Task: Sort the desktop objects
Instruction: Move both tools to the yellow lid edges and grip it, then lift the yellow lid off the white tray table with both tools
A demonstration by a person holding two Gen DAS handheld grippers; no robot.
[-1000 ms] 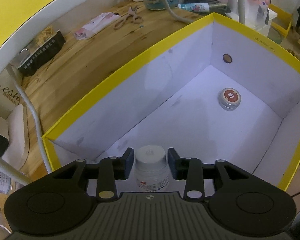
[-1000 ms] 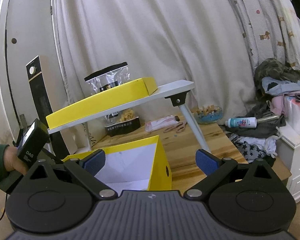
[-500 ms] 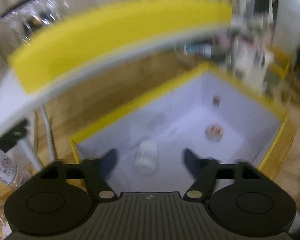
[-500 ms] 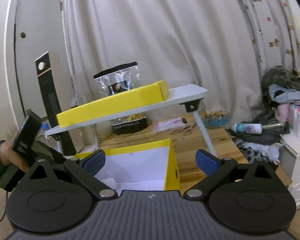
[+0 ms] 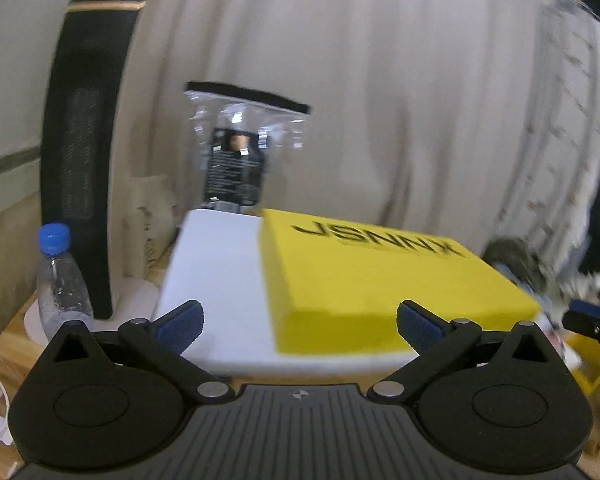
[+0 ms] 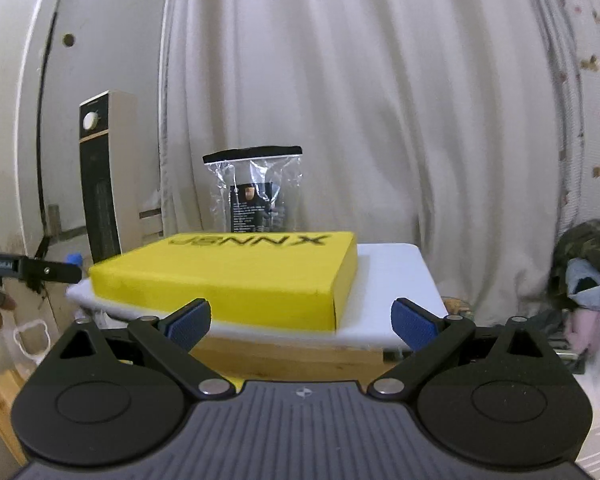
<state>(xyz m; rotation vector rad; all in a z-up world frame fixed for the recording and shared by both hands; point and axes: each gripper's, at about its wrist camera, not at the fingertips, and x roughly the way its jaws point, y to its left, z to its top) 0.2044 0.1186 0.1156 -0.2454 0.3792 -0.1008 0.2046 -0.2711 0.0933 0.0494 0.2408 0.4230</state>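
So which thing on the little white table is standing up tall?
The clear plastic bag with the black strip on top. It stands upright at the back of the white table, while the yellow box lid lies flat.

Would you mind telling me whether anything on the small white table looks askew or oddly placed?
The yellow lid sits skewed on the white table, one corner reaching its front edge. The clear bag stands upright behind it. Nothing looks spilled or damaged.

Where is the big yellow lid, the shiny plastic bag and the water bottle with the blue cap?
yellow lid [image 6: 236,276]: right wrist view, on its top face.
plastic bag [image 6: 256,192]: right wrist view, on the clear front, standing behind the lid.
water bottle [image 5: 62,284]: left wrist view, on its clear body.
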